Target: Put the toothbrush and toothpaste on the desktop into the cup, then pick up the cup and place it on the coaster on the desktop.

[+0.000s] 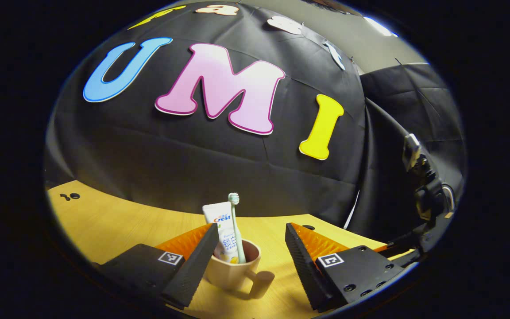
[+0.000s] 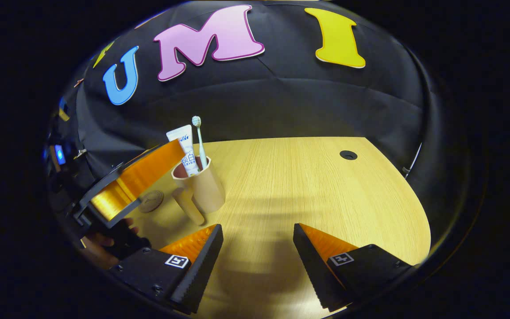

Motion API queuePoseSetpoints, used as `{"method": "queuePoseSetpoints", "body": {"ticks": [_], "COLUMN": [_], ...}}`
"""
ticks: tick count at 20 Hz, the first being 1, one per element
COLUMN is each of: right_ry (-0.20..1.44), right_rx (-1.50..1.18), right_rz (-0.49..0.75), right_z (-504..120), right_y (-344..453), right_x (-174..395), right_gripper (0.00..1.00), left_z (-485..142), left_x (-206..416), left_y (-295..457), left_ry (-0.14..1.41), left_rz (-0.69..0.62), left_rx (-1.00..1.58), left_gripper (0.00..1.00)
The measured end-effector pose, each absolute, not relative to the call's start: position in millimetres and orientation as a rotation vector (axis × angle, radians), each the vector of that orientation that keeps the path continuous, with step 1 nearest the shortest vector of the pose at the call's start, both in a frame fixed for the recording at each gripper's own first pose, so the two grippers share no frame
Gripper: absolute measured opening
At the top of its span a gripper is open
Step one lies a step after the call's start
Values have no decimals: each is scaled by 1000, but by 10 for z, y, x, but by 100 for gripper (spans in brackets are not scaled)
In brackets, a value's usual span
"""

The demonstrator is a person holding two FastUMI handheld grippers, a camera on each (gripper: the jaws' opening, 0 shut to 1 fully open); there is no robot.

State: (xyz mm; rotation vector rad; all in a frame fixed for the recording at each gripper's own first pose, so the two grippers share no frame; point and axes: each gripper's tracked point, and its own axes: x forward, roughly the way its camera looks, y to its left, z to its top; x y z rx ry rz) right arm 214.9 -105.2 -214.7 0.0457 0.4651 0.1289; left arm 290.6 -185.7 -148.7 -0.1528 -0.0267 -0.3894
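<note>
A: The cup [image 1: 230, 270] is standing on the tabletop [image 1: 117, 226] between the fingers of the left gripper [image 1: 250, 261], closer to the left-hand finger [image 1: 193, 266], with its handle [image 1: 261, 283] pointing back toward the camera. The toothpaste [image 1: 219, 221] and toothbrush [image 1: 236, 226] are already sitting upright inside it.

B: Are the fingers gripping it?

A: No. They are spread wide and holding nothing. I cannot tell whether the left-hand finger is brushing the cup wall or just sitting beside it.

B: And the other hand?

A: The right gripper [image 2: 257, 261] is hanging over bare tabletop [image 2: 303, 186], its fingers also wide apart and empty. The cup [image 2: 202, 186] is sitting ahead of it and off to its left.

B: So where is the risk lying?

A: I am judging a few. With the cup off centre, the nearer finger may be pushing it sideways as the fingers close, and the tall toothbrush and toothpaste are making it top-heavy, so it could be tipping. The handle may also be catching a finger and twisting the cup.

B: And the coaster?

A: The small round brown disc [image 2: 151, 200] just beside the cup, which I am taking for the coaster, is lying under the left gripper's orange body [image 2: 135, 177]. A tilted set-down could be leaving the cup half off it.
</note>
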Motion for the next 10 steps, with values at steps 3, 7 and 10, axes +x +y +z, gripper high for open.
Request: {"method": "queuePoseSetpoints", "body": {"ticks": [3,7,10], "right_ry": [511,571,627], "right_rx": [50,114,81], "right_rz": [123,165,171], "right_z": [-2063,-1906,-1871], "right_y": [-970,-676,-540], "right_x": [2234,2349,2426], "right_gripper": [98,98,98], "left_z": [-1504,-1491,-1458], "left_x": [2535,1967,1688], "left_y": [-1542,-1292,-998], "left_ry": [29,112,168], "left_rz": [-338,-332,-298], "left_rx": [-190,-216,-244], "left_gripper": [98,98,96]}}
